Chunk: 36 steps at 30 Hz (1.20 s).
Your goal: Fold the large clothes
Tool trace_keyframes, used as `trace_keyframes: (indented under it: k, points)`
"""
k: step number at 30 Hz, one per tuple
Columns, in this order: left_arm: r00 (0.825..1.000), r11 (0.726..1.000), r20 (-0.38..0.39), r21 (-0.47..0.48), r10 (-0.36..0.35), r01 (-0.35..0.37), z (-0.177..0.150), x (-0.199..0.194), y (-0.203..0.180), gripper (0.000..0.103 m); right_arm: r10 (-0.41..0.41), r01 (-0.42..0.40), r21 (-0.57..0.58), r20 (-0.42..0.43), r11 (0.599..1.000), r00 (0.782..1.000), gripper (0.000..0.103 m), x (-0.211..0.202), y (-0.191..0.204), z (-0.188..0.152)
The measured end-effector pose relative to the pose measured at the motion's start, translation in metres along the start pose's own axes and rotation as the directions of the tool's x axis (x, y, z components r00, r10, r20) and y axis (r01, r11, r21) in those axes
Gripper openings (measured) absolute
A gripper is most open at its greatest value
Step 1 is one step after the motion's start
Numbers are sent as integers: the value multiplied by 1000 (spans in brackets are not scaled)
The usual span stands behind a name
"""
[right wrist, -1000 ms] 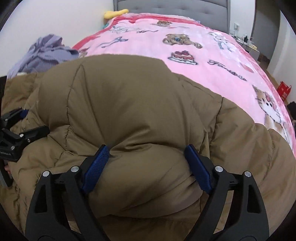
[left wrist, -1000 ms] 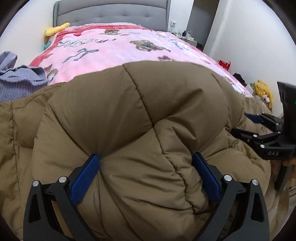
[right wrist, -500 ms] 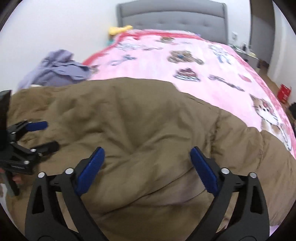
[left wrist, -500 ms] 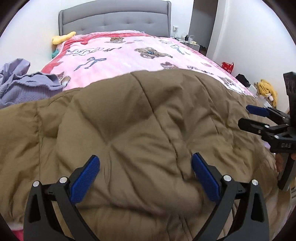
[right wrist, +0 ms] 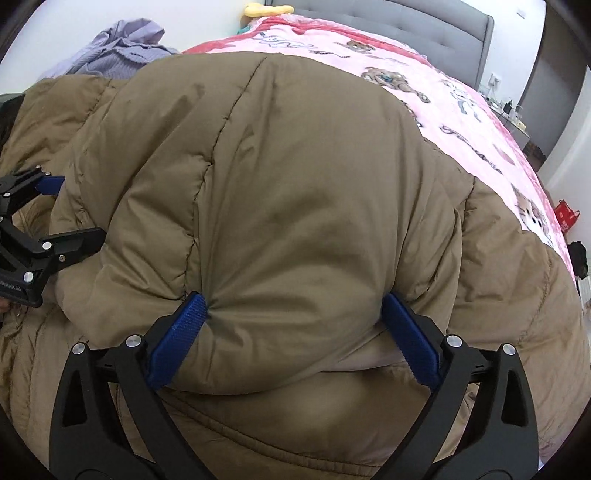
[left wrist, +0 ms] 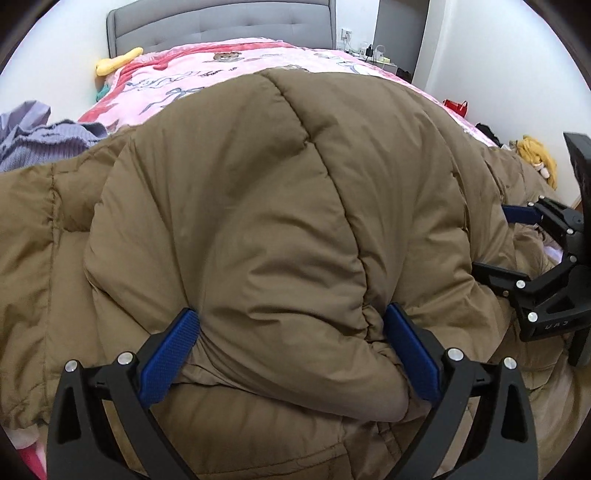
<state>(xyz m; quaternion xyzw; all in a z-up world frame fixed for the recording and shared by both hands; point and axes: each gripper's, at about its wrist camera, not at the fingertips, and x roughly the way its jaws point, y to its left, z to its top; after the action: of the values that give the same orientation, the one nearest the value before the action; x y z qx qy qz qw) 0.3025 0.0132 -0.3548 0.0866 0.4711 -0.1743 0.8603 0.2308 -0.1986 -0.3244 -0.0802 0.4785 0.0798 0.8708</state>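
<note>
A brown puffer jacket (left wrist: 258, 203) lies spread over the near end of the bed and fills both views (right wrist: 277, 166). My left gripper (left wrist: 290, 347) is pushed into it with jaws wide, and a puffy fold bulges up between the blue pads (left wrist: 170, 354), which touch its sides. My right gripper (right wrist: 295, 332) stands the same way, its jaws opening, with another fold swelling between its pads (right wrist: 410, 336). Each gripper also shows at the other view's edge: the right gripper (left wrist: 496, 242) at the right, the left gripper (right wrist: 77, 208) at the left.
A pink printed blanket (left wrist: 221, 62) covers the bed up to a grey headboard (left wrist: 221, 22). A purple knit garment (right wrist: 122, 48) is heaped at the bed's left side. A yellow plush (left wrist: 118, 62) lies by the pillow end. A red bag (right wrist: 567, 216) stands on the floor to the right.
Half a second ago the jacket lay flat under both grippers. Now both have gone into it and a thick fold bulges between each pair of pads, hiding more of the blanket.
</note>
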Motion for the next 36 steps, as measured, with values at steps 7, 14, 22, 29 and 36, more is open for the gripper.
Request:
trace_keyframes:
  k: [7,14,22,29,36]
  points:
    - [990,991,79,-71,121,-115,10,-56,-7,98,-84,-14,388,234,921,969,93,-89,-65,-23]
    - [982,992,138,-3,128,-129,33,-81,-69,98,-439,204,850,36,487,898,95,-162,-223,-147]
    - [970,930,143,287,194,-229,52,-17,-178,98,-446,83,996,-54,44,893,95,-175,-342,-301]
    - [976,923,28,321,215,-213,46,18,-194,98,-396,-237,962,166,-135,903,88,-131,-355,-339]
    - [973,930,-13,297,232,-218,45,27,-186,98,-412,-391,906,299,-160,861,39,-118,-362,-346]
